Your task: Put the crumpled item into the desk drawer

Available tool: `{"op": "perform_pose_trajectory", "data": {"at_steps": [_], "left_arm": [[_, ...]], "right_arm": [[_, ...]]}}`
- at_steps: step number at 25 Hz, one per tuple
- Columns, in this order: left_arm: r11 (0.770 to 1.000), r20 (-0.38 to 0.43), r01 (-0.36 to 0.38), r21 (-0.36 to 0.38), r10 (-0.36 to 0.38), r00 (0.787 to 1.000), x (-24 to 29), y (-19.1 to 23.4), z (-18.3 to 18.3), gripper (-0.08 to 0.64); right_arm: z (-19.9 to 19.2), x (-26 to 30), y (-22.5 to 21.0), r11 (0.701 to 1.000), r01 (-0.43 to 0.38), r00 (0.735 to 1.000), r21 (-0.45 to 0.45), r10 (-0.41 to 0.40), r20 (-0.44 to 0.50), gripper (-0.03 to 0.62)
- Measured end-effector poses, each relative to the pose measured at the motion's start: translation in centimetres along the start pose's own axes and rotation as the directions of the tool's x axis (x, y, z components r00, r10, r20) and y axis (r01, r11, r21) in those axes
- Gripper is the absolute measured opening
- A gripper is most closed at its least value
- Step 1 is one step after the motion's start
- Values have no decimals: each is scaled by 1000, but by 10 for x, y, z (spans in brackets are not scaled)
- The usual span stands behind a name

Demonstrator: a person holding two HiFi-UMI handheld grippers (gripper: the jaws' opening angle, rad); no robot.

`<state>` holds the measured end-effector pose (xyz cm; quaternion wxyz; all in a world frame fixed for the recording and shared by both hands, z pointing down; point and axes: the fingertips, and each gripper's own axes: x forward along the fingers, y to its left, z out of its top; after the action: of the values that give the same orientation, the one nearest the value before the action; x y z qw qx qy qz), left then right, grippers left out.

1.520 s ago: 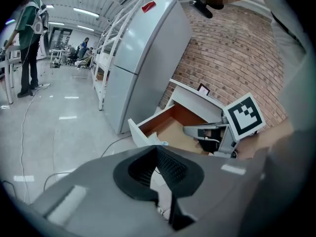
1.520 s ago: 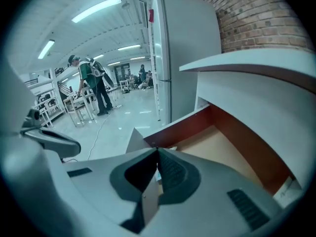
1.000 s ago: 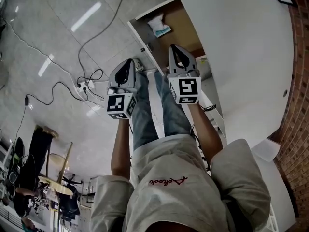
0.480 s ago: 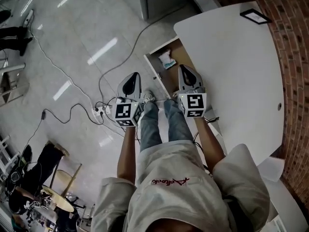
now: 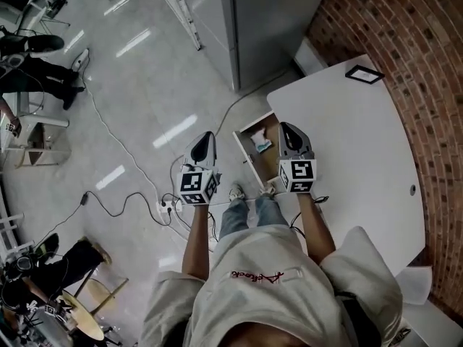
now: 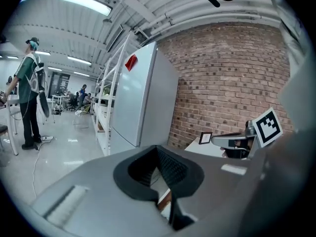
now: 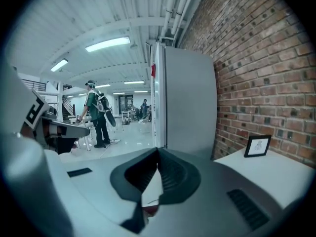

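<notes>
Floor (image 5: 145, 85): pale glossy tiles that fill the left of the head view
Brick wall (image 5: 405, 42): runs along the right, behind the worktop
Worktop (image 5: 362, 143): white with a rounded end, set against the brick wall
Cabinet (image 5: 268, 20): tall and grey, standing on the floor beyond the worktop's far end
Person (image 5: 275, 288): stands beside the worktop in a light shirt, both arms stretched forward with a gripper in each hand
Drawer (image 5: 244, 154): pulled open from the worktop's left side, brown inside
Left gripper (image 5: 205, 139): held up over the floor, left of the drawer and apart from it
Left fingers (image 6: 173, 169): closed, tips meeting, nothing between them
Right gripper (image 5: 288, 130): held up over the drawer's right edge
Right fingers (image 7: 175, 174): closed, tips touching, nothing held
Cables (image 5: 123, 208): trail loosely across the floor to a power strip (image 5: 165, 207)
Picture frame (image 5: 364, 74): small, dark-edged, on the worktop's far end
Crumpled item (image 5: 262, 145): white and pale blue, lying inside the open drawer, clear of both grippers
</notes>
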<state>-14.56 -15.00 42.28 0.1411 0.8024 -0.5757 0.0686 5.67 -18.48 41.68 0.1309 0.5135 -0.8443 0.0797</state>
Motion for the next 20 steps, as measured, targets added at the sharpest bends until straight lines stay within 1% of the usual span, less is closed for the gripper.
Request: {"op": "perform_pose_trajectory", "data": {"at_steps": [7, 9, 12, 15, 20], "left_arm": [[998, 80, -51, 45, 47, 996, -12, 16, 63, 8], [997, 99, -63, 46, 58, 993, -16, 17, 78, 8], [997, 104, -66, 49, 61, 993, -26, 10, 87, 8], [997, 126, -58, 59, 50, 991, -28, 3, 102, 8], [997, 138, -48, 66, 39, 990, -33, -4, 112, 8]], "right_arm": [[56, -10, -17, 1000, 15, 997, -17, -14, 72, 12], [71, -13, -20, 1000, 15, 996, -22, -13, 90, 12], [84, -25, -20, 999, 12, 996, -30, -9, 94, 12], [100, -30, -23, 999, 20, 993, -37, -15, 115, 12], [107, -34, -22, 999, 27, 992, -40, -22, 126, 12]]}}
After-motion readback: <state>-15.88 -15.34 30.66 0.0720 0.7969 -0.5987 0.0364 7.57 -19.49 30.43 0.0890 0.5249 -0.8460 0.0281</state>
